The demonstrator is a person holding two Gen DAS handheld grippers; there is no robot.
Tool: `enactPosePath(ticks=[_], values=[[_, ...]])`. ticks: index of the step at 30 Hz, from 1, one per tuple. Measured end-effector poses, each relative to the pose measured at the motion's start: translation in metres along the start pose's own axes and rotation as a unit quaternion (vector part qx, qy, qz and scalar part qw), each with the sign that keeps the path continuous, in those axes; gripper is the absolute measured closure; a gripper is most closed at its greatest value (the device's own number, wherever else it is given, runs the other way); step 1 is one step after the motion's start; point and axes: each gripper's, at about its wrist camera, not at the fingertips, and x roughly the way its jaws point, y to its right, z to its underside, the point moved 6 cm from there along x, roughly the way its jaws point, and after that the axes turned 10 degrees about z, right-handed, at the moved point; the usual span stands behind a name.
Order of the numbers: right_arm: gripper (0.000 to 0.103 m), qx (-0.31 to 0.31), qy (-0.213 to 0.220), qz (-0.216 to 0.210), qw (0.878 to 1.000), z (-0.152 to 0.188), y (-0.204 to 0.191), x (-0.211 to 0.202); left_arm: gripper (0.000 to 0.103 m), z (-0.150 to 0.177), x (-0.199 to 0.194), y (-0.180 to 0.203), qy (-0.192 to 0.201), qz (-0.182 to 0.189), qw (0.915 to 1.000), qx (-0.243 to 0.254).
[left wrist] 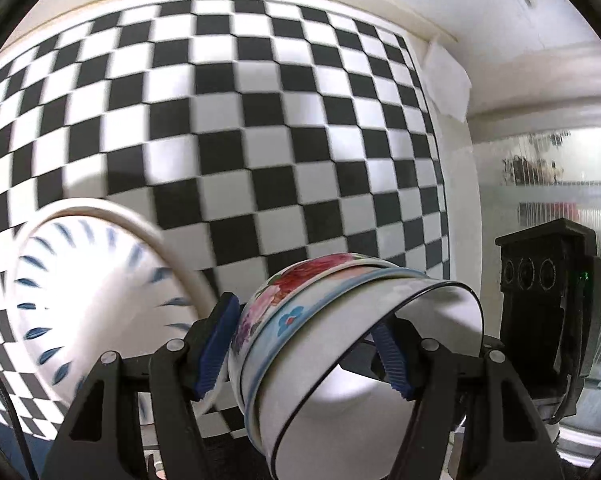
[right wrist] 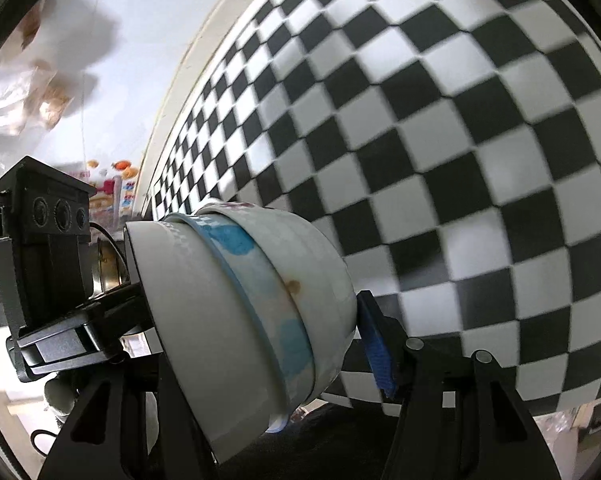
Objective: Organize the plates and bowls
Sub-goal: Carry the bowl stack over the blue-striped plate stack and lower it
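Between our left gripper's (left wrist: 306, 344) blue pads sits a tilted stack of three nested bowls (left wrist: 312, 344), clamped across its side, and our right gripper (right wrist: 260, 320) grips the same stack from its other side. Left of the stack a blue-dashed plate (left wrist: 96, 304) stands tilted, over the checkered cloth (left wrist: 260, 140).

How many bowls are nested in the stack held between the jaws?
3: a floral bowl at the bottom, a blue-flowered one inside it, and a plain white one innermost. More may be hidden inside.
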Motion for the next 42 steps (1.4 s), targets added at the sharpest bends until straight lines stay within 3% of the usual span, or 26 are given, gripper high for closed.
enactPosePath(ticks=[9,18,29,42], values=[[0.044,-0.075,-0.037,0.002,0.996,-0.011,-0.078,0.035,0.041,-0.002,-0.059,-0.069,0.057,-0.008,0.9962,-0.065],[0.045,-0.132,-0.086,0.012,0.987,-0.019,-0.14,0.095,0.041,0.004,-0.083,-0.134,0.085,-0.009,0.9872,-0.135],[0.045,-0.149,-0.125,0.032,0.98,-0.015,-0.159,0.147,0.041,0.017,-0.073,-0.166,0.078,0.004,0.9817,-0.174],[0.046,-0.148,-0.128,0.051,0.979,-0.014,-0.156,0.156,0.04,0.019,-0.065,-0.174,0.062,0.007,0.9822,-0.177]])
